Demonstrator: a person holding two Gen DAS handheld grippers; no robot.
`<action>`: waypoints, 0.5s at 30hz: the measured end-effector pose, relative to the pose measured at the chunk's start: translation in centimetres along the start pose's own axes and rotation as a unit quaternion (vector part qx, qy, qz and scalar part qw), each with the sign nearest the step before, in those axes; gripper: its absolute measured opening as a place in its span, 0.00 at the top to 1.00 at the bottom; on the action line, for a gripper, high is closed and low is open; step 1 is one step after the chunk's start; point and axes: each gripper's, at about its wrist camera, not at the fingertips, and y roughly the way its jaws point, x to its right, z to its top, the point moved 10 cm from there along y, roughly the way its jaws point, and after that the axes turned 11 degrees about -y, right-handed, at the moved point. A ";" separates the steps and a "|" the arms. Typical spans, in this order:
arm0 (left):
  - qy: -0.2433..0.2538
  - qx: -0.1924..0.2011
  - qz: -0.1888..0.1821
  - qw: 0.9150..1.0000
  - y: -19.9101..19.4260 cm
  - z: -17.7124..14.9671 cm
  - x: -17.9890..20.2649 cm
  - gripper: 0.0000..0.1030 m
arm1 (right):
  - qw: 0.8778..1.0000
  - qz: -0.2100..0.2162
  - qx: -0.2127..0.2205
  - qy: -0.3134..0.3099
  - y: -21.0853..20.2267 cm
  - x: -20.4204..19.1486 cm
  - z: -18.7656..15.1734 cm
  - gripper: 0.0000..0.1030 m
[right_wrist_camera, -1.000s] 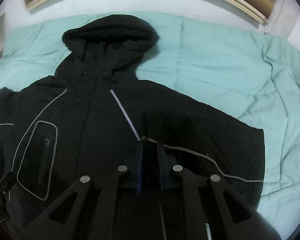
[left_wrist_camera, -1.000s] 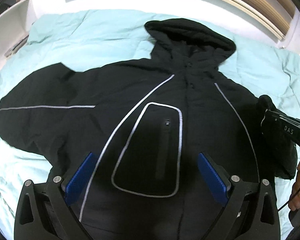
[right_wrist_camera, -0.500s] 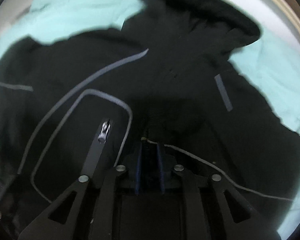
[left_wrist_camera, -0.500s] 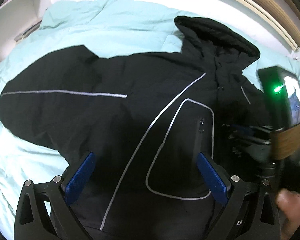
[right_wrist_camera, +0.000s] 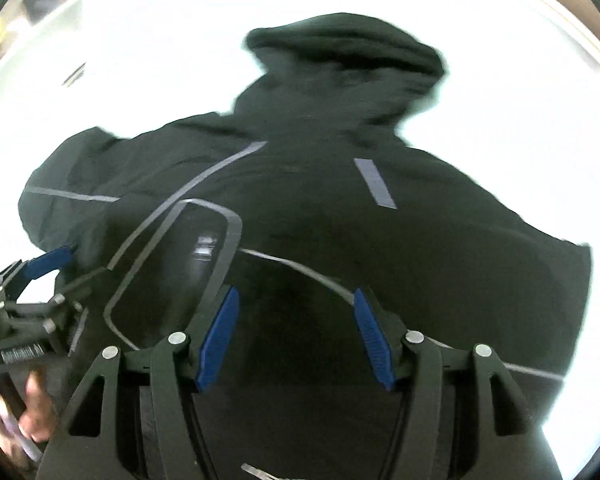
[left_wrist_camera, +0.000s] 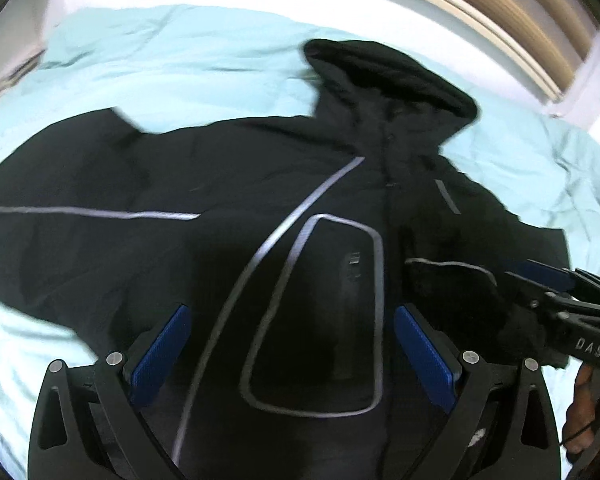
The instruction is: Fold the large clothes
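Black hooded jacket (left_wrist_camera: 228, 184) lies spread on the pale green bed (left_wrist_camera: 180, 52), right sleeve folded inward. Left gripper (left_wrist_camera: 288, 344) and right gripper (right_wrist_camera: 296, 336), its jaws just opened, both hover released, nothing between them; unpinned, the sleeve may slide back

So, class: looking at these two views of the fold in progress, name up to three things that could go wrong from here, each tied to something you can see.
1. The right tool has just been opening with no fabric between its pads, so the sleeve folded across the black hooded jacket may slide back.
2. The jacket's other sleeve lies spread on the light teal quilt; the left tool, open above the chest pocket, might pinch the body instead.
3. The two tools are close and could collide.
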 end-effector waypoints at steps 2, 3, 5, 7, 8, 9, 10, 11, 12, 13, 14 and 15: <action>0.015 -0.013 -0.038 0.999 0.9 0.0 2.1 0.02 | 0.999 -0.032 -0.002 0.019 -0.6 3.0 -1.3 0.40; 0.020 -0.021 -0.060 0.998 1.3 -0.1 3.2 0.02 | 0.999 -0.043 -0.006 0.023 -0.6 4.1 -1.8 0.40; 0.026 -0.043 -0.103 0.993 2.6 -0.3 5.4 0.02 | 0.997 -0.061 -0.021 0.041 -0.3 6.4 -3.4 0.45; 0.027 -0.064 -0.143 0.987 3.9 -0.6 7.3 0.07 | 0.996 -0.060 -0.032 0.055 -0.2 7.3 -4.9 0.51; 0.026 -0.074 -0.156 0.985 4.6 -0.6 8.0 0.12 | 0.996 -0.060 -0.038 0.060 -0.1 7.9 -5.5 0.51; 0.023 -0.088 -0.170 0.981 5.4 -0.8 8.6 0.16 | 0.995 -0.061 -0.040 0.062 -0.1 8.0 -6.3 0.51; 0.020 -0.098 -0.177 0.979 6.2 -0.9 9.0 0.22 | 0.995 -0.062 -0.045 0.060 0.1 8.2 -6.9 0.51; 0.016 -0.106 -0.176 0.979 7.0 -0.9 9.1 0.24 | 0.995 -0.062 -0.049 0.059 0.2 8.3 -7.3 0.51; 0.015 -0.111 -0.174 0.978 7.7 -0.9 9.3 0.25 | 0.995 -0.060 -0.050 0.058 0.2 8.4 -7.6 0.51; 0.017 -0.115 -0.178 0.977 8.3 -0.9 9.6 0.26 | 0.995 -0.058 -0.051 0.056 0.4 8.3 -8.0 0.51; 0.022 -0.121 -0.181 0.976 8.7 -1.0 10.0 0.26 | 0.996 -0.056 -0.053 0.054 0.6 8.3 -8.2 0.51; 0.029 -0.122 -0.177 0.976 9.1 -1.1 10.4 0.26 | 0.996 -0.055 -0.054 0.054 0.7 8.1 -8.3 0.51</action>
